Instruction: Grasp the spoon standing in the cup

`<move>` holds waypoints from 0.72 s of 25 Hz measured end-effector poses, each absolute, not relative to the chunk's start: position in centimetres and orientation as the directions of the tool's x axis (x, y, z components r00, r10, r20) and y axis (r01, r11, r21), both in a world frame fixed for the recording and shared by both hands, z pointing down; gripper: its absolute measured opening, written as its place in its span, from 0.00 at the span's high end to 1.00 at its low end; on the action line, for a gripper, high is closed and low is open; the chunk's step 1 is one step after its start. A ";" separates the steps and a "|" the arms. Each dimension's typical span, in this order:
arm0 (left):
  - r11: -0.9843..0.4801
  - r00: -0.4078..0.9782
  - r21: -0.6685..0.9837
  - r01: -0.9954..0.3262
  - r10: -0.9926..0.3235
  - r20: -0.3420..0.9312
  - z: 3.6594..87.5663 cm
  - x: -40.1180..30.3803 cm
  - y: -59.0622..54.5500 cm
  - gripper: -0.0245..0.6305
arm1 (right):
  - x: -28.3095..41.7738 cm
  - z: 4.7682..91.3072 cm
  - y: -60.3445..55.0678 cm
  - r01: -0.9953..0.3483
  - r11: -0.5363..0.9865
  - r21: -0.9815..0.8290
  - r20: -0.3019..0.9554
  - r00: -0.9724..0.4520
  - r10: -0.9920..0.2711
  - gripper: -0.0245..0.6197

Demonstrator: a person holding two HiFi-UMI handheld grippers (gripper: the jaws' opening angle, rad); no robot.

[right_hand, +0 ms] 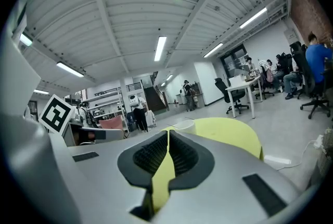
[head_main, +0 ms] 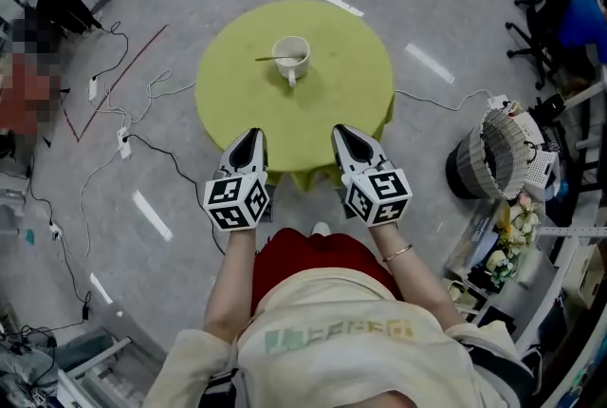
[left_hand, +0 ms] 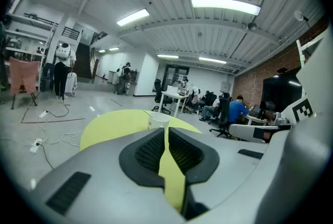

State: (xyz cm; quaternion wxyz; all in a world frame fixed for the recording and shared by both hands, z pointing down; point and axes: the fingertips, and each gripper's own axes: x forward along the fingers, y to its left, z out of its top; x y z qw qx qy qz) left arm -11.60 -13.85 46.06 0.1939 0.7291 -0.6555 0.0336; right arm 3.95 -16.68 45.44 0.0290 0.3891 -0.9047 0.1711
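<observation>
A white cup stands near the middle of a round yellow-green table. A spoon leans in it with its handle sticking out to the left over the rim. My left gripper and right gripper hover side by side over the table's near edge, well short of the cup. Both are shut with nothing between their pads. In the left gripper view the cup shows just past the shut left gripper. In the right gripper view the cup sits slightly right of the shut right gripper.
White and black cables trail over the grey floor left of the table. A wire basket and clutter stand to the right. Office chairs and seated people fill the far right. A white cable runs from the table to the right.
</observation>
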 end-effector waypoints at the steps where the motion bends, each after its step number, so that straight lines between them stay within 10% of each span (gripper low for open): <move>1: -0.063 0.136 0.240 -0.969 -0.943 0.303 46.0 -11.5 -14.1 0.90 | 4.1 45.4 -16.9 -0.713 0.638 -0.290 0.184 -0.696 -0.694 0.90; 18: -0.083 0.164 0.236 -0.968 -0.924 0.345 47.5 -12.0 -21.6 0.90 | 4.7 46.7 -21.6 -0.741 0.591 -0.319 0.218 -0.664 -0.715 0.90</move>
